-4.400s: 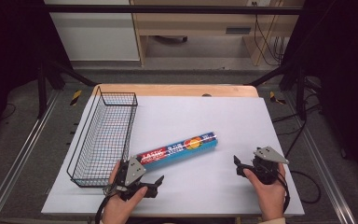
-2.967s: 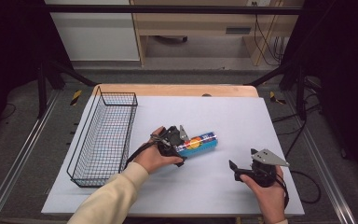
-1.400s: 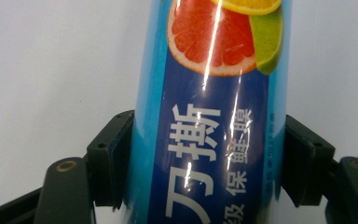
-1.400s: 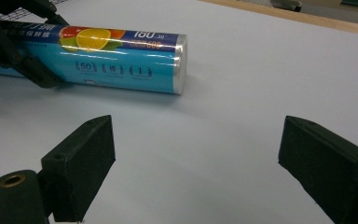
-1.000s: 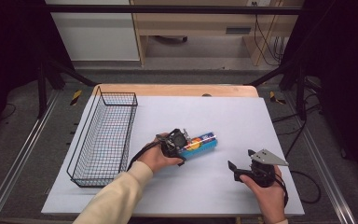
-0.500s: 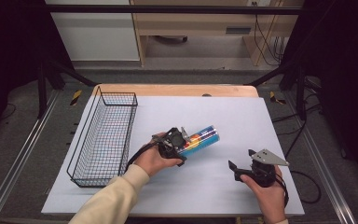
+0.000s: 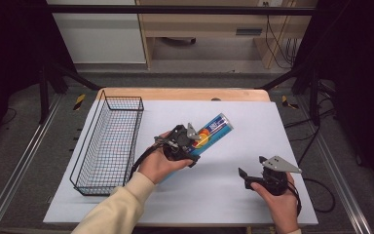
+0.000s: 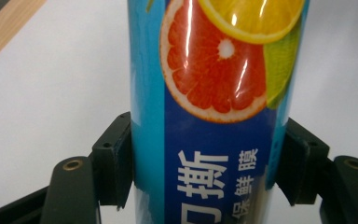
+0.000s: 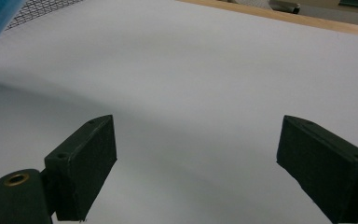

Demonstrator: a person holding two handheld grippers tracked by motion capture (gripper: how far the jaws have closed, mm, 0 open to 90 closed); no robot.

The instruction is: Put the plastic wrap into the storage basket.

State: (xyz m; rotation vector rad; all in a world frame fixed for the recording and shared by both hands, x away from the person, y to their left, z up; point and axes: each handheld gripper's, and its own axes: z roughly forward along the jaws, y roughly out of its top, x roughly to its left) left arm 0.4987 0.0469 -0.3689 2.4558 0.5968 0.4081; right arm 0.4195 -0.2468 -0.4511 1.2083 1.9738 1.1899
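Observation:
A long blue box of cling film (image 7: 213, 130), printed with citrus slices and white lettering, is lifted off the white table and tilts up toward the far right. My left gripper (image 7: 191, 141) is shut on its near half; in the left gripper view both black pads (image 8: 116, 161) press the sides of the box (image 8: 214, 107). My right gripper (image 7: 251, 171) rests low at the front right, held in a hand, its jaws standing wide apart over bare table (image 9: 191, 84) with nothing between them.
A black wire basket (image 7: 108, 141) stands along the left side of the white table sheet (image 7: 253, 126). The wooden table edge (image 7: 185, 93) runs along the far side. Metal frame rails flank the table left and right.
The left gripper has risen with the box, whose far end now points higher and more to the far right. The right gripper has stayed put.

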